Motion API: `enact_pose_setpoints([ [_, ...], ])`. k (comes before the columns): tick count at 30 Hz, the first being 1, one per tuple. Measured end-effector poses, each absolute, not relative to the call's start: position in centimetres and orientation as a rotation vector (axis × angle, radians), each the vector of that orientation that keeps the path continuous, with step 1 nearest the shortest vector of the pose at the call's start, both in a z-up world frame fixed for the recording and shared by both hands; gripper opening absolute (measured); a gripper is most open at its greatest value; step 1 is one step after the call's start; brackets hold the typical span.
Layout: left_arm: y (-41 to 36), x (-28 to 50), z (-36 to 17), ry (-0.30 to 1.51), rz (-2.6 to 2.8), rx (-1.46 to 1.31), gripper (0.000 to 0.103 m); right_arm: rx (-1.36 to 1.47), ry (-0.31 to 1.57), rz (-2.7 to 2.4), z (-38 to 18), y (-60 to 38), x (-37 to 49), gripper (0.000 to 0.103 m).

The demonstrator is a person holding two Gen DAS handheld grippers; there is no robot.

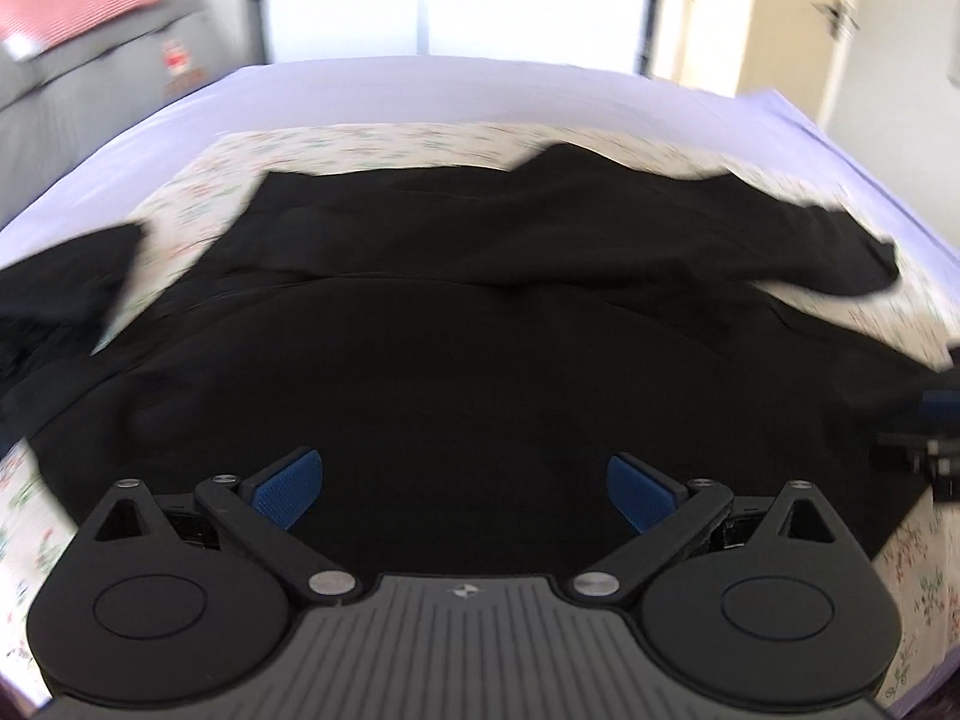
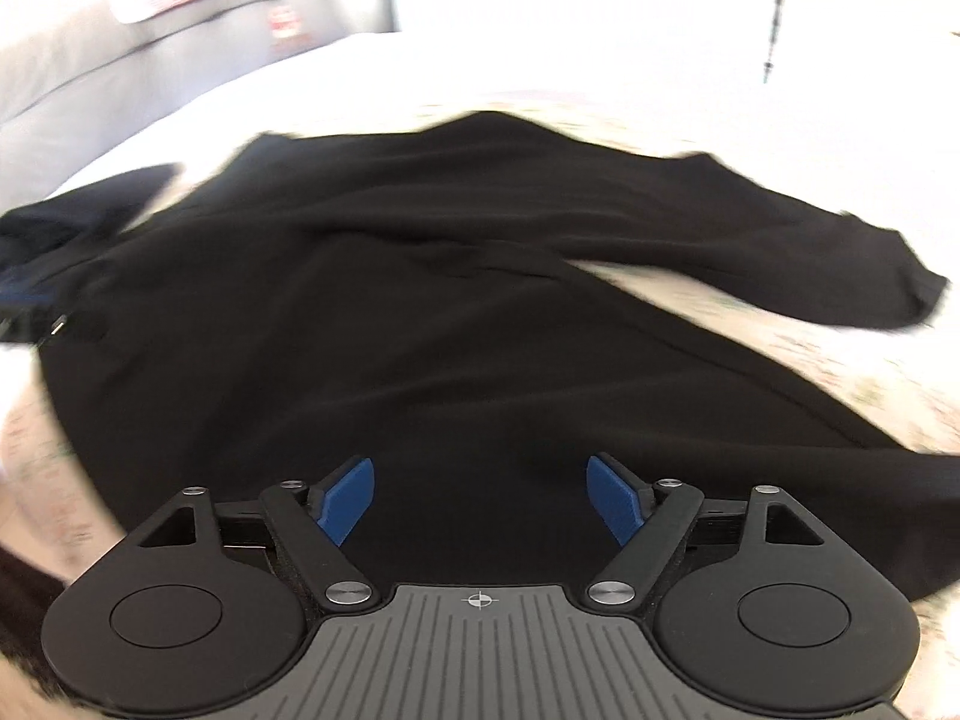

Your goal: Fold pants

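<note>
Black pants (image 1: pixel 468 324) lie spread across a floral sheet (image 1: pixel 372 147) on a bed; they also fill the right wrist view (image 2: pixel 420 312). One leg end reaches right (image 1: pixel 852 264), another dark part lies at the left (image 1: pixel 66 276). My left gripper (image 1: pixel 465 489) is open and empty, just above the near part of the pants. My right gripper (image 2: pixel 480 501) is open and empty, also above the near part. The right gripper shows at the right edge of the left wrist view (image 1: pixel 936 438). The left gripper shows at the left edge of the right wrist view (image 2: pixel 30 306).
The bed has a pale lavender cover (image 1: pixel 420 90) beyond the floral sheet. A grey sofa (image 1: pixel 72 84) with a red-striped cloth (image 1: pixel 72 0) stands at the back left. A bright window (image 1: pixel 456 0) and cream doors (image 1: pixel 828 18) are behind the bed.
</note>
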State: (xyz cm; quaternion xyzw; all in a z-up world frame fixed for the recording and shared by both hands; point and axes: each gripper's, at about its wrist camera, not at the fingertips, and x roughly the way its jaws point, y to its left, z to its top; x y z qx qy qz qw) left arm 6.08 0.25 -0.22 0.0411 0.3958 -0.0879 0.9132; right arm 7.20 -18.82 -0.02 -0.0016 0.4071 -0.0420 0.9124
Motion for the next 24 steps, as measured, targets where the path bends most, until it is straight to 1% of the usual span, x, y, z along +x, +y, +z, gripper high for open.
enact_pose_setpoints([
  [6,-6.1,6.6,-0.9,0.810,-0.295,0.144,0.103,0.030,0.821,-0.240,-0.7,-25.1,5.2,0.094],
  [12,-12.4,6.4,-2.4,0.808,-0.423,0.209,0.103,0.035,0.818,-0.355,-1.0,-30.3,2.5,0.095],
  [18,-19.0,6.3,-2.8,0.794,-0.586,0.210,0.103,0.053,0.803,-0.439,-0.1,-35.1,0.9,0.095],
  [24,-26.3,5.7,-3.2,0.760,-0.781,0.277,0.103,0.288,0.781,-0.513,0.7,-41.4,-0.1,0.095],
])
